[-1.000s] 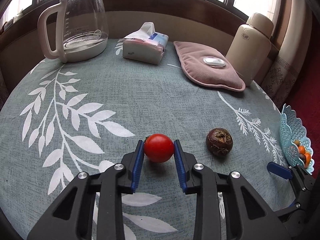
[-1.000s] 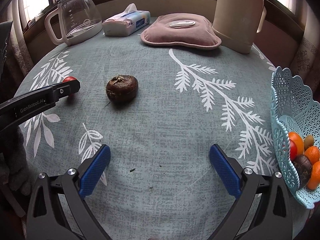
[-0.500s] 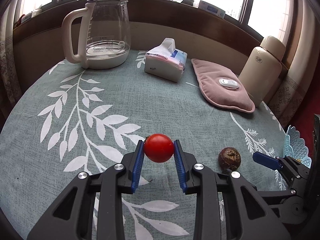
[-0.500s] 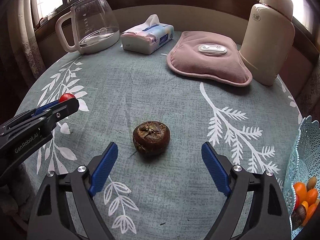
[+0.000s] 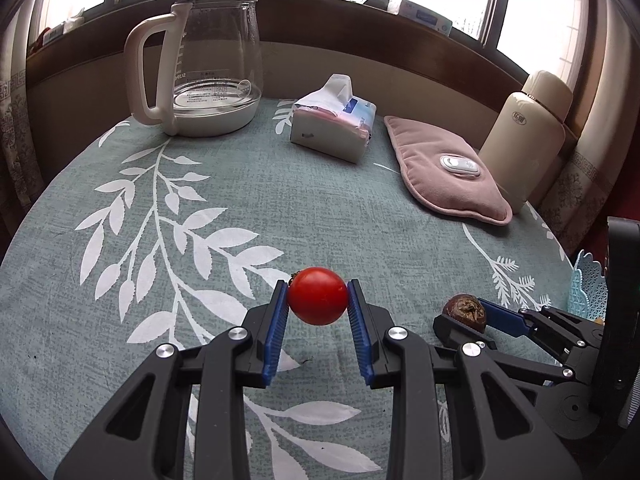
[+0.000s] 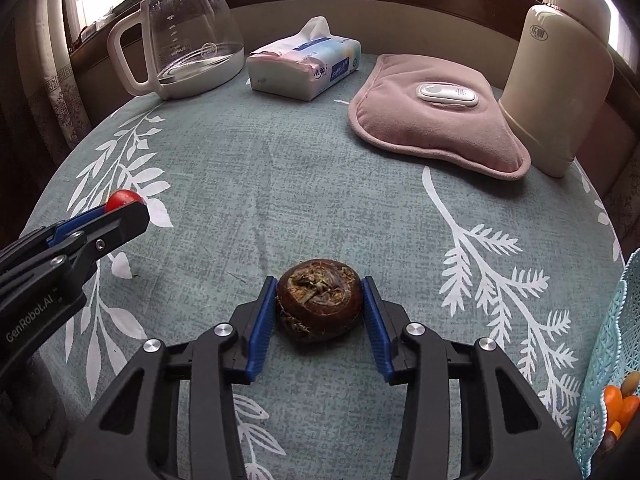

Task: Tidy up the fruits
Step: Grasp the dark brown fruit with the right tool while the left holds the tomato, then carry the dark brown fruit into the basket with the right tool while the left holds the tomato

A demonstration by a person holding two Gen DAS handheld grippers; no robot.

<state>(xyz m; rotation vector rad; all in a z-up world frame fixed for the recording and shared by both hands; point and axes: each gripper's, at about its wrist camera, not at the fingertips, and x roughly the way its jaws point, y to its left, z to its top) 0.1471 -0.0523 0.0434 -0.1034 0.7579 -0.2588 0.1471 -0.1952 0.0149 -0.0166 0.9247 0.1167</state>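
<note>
The left gripper [image 5: 318, 304] is clenched on a small round red tomato [image 5: 318, 295], its 2 blue ribbed pads [image 5: 276, 328] pressing on the fruit's sides; the tomato hangs above the grey-green tablecloth with white leaf print [image 5: 240, 184], a faint shadow on the cloth under it. In the right wrist view the same tomato [image 6: 122, 199] peeps out at the far left, behind the black tip of that gripper [image 6: 120, 216].

The right gripper [image 6: 319, 300] has just been closing its jaws, and a dark brown, rough-skinned round fruit with a dried crown [image 6: 319, 298] sits between them; both blue pads [image 6: 262, 320] touch its flanks, so it is grasped, and it rests on the cloth. From the left wrist view this brown fruit [image 5: 464, 310] lies to the right of the tomato, near but apart from it.

A pale blue lattice plastic basket [image 6: 608, 360] stands at the table's right edge, with orange fruits [image 6: 618, 404] inside; it is well apart from both held fruits.

Along the far side stand a clear glass kettle with a white handle [image 5: 208, 64], a soft pack of tissues [image 5: 332, 128], a flat pink heating pad [image 5: 448, 176] and a cream thermos flask [image 5: 528, 132].
</note>
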